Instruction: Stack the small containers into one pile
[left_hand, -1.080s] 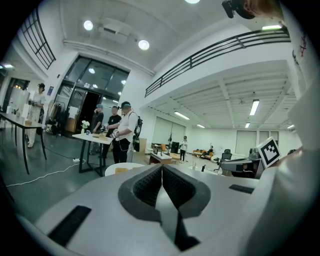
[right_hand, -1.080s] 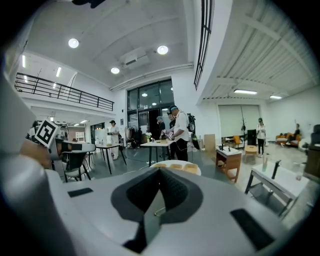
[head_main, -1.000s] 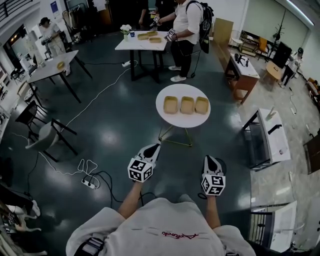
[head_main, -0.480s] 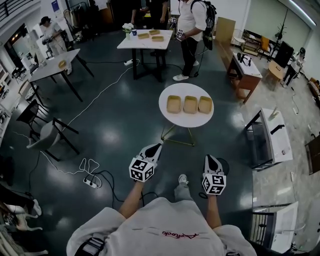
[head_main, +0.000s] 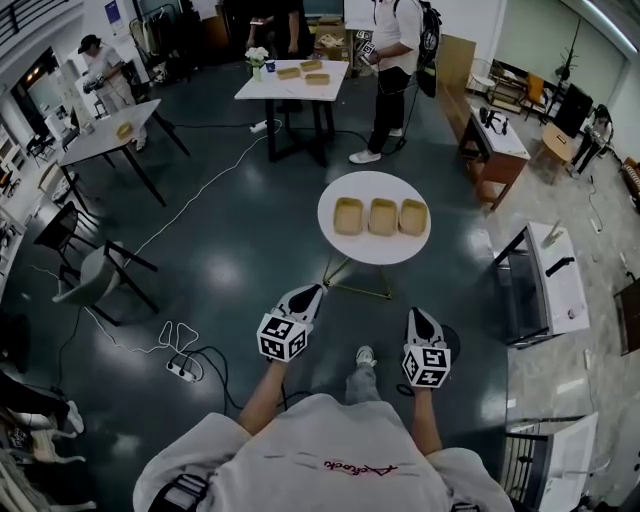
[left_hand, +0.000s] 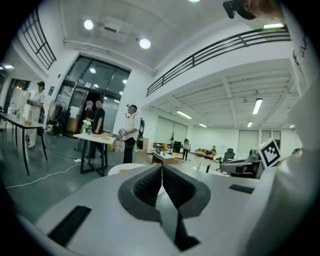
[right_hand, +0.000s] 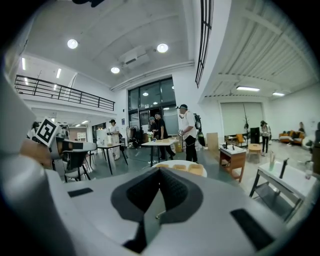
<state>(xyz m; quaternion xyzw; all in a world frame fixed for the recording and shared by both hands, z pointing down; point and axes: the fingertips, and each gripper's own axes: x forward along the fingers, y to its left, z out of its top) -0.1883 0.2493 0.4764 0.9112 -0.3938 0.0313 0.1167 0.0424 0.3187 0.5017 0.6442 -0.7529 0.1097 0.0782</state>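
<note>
Left gripper (left_hand: 161, 169): jaws pressed flat together, nothing between the pads. Right gripper (right_hand: 159, 171): likewise closed and empty. Both held out ahead of the body, side by side and apart from each other, aimed toward the round white table (head_main: 372, 253). Well short of that table, with bare dark floor (head_main: 240, 270) between the closed tips and its near edge.

On the tabletop, in one row and just beside one another: left container (head_main: 348, 216), middle container (head_main: 382, 216), right container (head_main: 413, 216). All three small, tan and open-topped, none set inside another.

Against a second earlier: table and row a little lower and nearer in the head view. A shoe (head_main: 366, 355) now showing between the forearms, where none showed before. Grippers in the same pose, closed as before. Farther back, a square table (head_main: 292, 78) with similar trays, and a standing person (head_main: 395, 60) shifted along its side.

Best read as a walk-up to the round table, not yet a reach. For the task: no pile begun. Jaws to be opened before any container can be taken. Likely first move, one end container lifted into its neighbour.
</note>
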